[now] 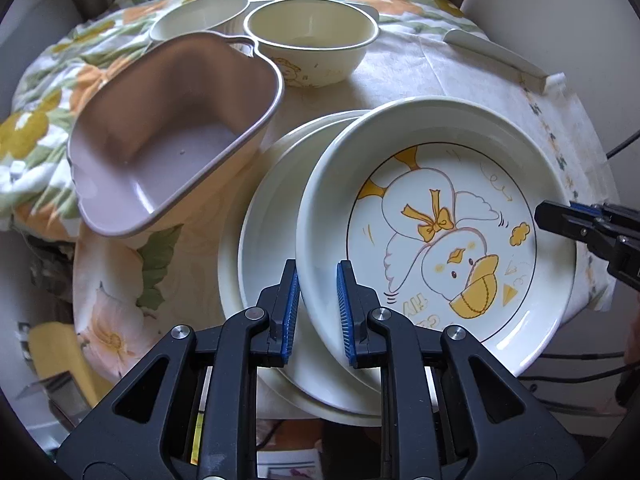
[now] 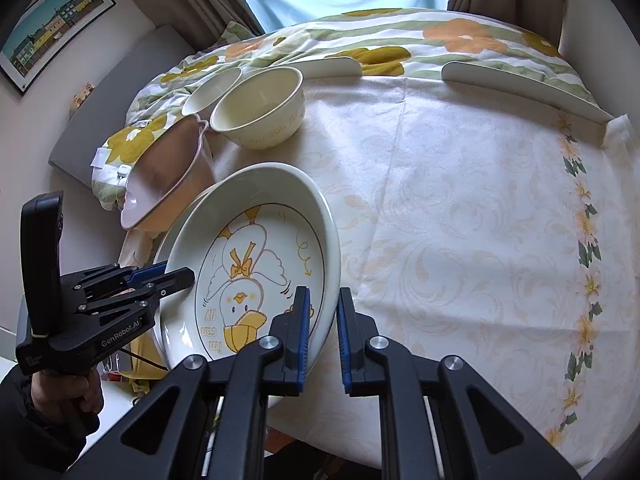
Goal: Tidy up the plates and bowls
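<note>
A white plate with a yellow duck drawing (image 1: 440,232) (image 2: 256,280) sits tilted over a stack of plain white plates (image 1: 264,240), shifted to their right. Whether it touches the stack I cannot tell. My left gripper (image 1: 318,308) (image 2: 188,274) is shut on the duck plate's near left rim. My right gripper (image 2: 323,332) (image 1: 540,214) is shut on the opposite rim. Behind stand a pink heart-shaped bowl (image 1: 172,140) (image 2: 168,176), a cream bowl (image 1: 312,40) (image 2: 260,108) and a smaller white bowl (image 1: 200,16) (image 2: 212,88).
The dishes stand on a round table with a cream patterned tablecloth (image 2: 460,220). White curved guards (image 2: 520,84) (image 1: 492,56) line its far edge. A floral quilt (image 1: 40,120) lies bunched at the left and back. A person's hand (image 2: 68,396) holds the left gripper's handle.
</note>
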`<state>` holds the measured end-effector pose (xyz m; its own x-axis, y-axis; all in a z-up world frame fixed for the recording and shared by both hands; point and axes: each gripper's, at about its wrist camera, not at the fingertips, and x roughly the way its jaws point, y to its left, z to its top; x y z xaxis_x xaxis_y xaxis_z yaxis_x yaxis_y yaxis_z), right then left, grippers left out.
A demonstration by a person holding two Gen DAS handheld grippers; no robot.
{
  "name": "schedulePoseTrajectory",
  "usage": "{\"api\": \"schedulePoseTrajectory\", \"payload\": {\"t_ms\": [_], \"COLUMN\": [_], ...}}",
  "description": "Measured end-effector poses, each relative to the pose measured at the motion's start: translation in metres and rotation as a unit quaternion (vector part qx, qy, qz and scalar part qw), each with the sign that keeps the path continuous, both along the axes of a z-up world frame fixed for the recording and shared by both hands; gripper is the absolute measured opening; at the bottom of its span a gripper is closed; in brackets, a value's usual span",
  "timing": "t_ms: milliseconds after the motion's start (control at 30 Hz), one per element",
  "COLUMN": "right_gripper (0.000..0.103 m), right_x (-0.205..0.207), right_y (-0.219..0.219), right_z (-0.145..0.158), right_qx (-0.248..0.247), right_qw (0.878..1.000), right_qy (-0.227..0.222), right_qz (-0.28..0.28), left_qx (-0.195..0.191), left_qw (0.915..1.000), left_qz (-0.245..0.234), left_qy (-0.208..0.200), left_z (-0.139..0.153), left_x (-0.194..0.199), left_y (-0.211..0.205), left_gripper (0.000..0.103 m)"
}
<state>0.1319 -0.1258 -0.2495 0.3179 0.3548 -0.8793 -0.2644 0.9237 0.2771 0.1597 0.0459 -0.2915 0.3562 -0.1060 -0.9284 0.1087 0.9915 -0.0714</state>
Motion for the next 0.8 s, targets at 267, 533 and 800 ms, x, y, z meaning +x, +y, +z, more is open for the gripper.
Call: {"api": "schedulePoseTrajectory", "payload": {"t_ms": [267, 533, 800], "right_gripper": [0.012, 0.012, 0.013], "right_x": [-0.001, 0.0, -0.001], "right_y": [0.011, 0.021, 0.032], "right_z": [-0.004, -0.01, -0.014], "right_qx": [-0.032, -0.047, -0.079], "right_qw": [0.999, 0.998, 0.995], "right_qy": [-0.011, -0.015, -0.026], "right_qz": [0.025, 0.041, 0.057], "left_qx": [0.105, 0.158, 0.175], "left_qw": [0.9929, 0.9848, 0.982], "left_qz": [-0.035, -0.04, -0.034], "left_qy": [-0.044, -0.061, -0.063], "left_z": [0.004, 0.002, 0.005], "left_x": [-0.012, -0.017, -0.022], "left_y": [-0.021, -0.021, -0.022], "left_gripper": [0.018, 0.018, 0.018]}}
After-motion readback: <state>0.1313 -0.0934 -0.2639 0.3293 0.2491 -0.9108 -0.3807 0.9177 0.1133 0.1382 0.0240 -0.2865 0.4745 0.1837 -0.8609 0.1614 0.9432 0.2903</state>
